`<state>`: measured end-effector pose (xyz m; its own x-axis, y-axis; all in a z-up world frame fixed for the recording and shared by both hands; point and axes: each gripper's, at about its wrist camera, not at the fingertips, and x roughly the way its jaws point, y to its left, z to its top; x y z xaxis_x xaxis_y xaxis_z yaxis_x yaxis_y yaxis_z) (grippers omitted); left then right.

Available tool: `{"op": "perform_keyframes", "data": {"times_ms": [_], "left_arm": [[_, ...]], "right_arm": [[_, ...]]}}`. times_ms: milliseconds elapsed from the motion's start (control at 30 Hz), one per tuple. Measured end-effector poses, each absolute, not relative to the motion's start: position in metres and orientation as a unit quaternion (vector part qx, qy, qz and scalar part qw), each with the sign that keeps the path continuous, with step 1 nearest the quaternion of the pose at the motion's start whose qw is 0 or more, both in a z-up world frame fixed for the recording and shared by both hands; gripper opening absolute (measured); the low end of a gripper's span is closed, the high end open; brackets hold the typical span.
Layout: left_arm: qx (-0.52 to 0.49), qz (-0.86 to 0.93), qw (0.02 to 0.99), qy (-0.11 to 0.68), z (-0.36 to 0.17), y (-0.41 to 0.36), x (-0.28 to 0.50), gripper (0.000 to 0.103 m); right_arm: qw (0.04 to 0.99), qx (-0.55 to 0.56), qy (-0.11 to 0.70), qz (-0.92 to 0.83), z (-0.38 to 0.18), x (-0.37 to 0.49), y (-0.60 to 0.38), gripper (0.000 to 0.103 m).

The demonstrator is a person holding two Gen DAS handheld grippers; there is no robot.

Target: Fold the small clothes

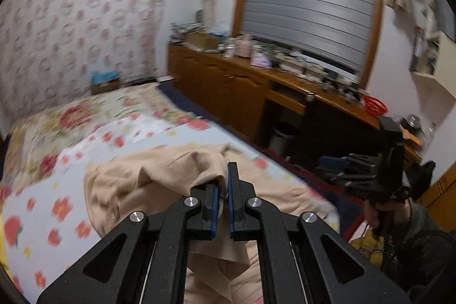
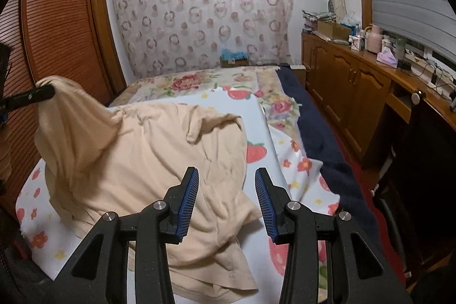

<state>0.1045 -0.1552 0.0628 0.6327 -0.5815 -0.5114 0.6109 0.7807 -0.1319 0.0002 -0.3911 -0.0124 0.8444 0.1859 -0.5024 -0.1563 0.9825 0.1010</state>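
A beige garment (image 2: 136, 161) lies crumpled on a white sheet with red flowers and strawberries (image 2: 233, 110) on the bed. My left gripper (image 1: 223, 181) is shut on a bunched part of the beige garment (image 1: 171, 175) and holds it lifted above the bed. In the right wrist view the left gripper (image 2: 42, 93) shows at the left edge with the cloth hanging from it. My right gripper (image 2: 226, 178) is open and empty, hovering just above the garment's near right edge. It also shows at the right of the left wrist view (image 1: 370, 173).
A wooden cabinet and desk (image 2: 350, 76) with many small items runs along the bed's right side. A navy blanket (image 2: 313, 133) lies along the bed's right edge. A wooden louvred wardrobe (image 2: 57, 33) stands on the left. A floral curtain (image 2: 205, 13) hangs behind the bed.
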Motion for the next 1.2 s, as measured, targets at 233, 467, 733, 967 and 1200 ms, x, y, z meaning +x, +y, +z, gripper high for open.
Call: {"op": "perform_keyframes", "data": {"times_ms": [233,467,733,967,1200], "left_arm": [[0.066,-0.368,0.884,0.282,0.073,-0.206,0.098,0.037],[0.063,-0.320,0.902,0.283,0.055,-0.171,0.109,0.077],[0.045,-0.232,0.924,0.301,0.023,-0.101,0.133,0.077],[0.036,-0.195,0.927,0.319,-0.010,-0.068,0.147,0.077],[0.025,-0.171,0.933,0.317,-0.026,-0.041,0.140,0.077]], "right_arm": [[0.963,0.031,0.253,0.087,-0.016,-0.002,-0.399,0.043],[0.961,0.019,0.259,0.093,-0.020,0.008,-0.382,0.043],[0.950,-0.002,0.285,0.124,-0.019,0.057,-0.353,0.043],[0.940,-0.033,0.303,0.152,-0.013,0.099,-0.321,0.043],[0.923,-0.060,0.308,0.222,-0.004,0.112,-0.263,0.043]]}}
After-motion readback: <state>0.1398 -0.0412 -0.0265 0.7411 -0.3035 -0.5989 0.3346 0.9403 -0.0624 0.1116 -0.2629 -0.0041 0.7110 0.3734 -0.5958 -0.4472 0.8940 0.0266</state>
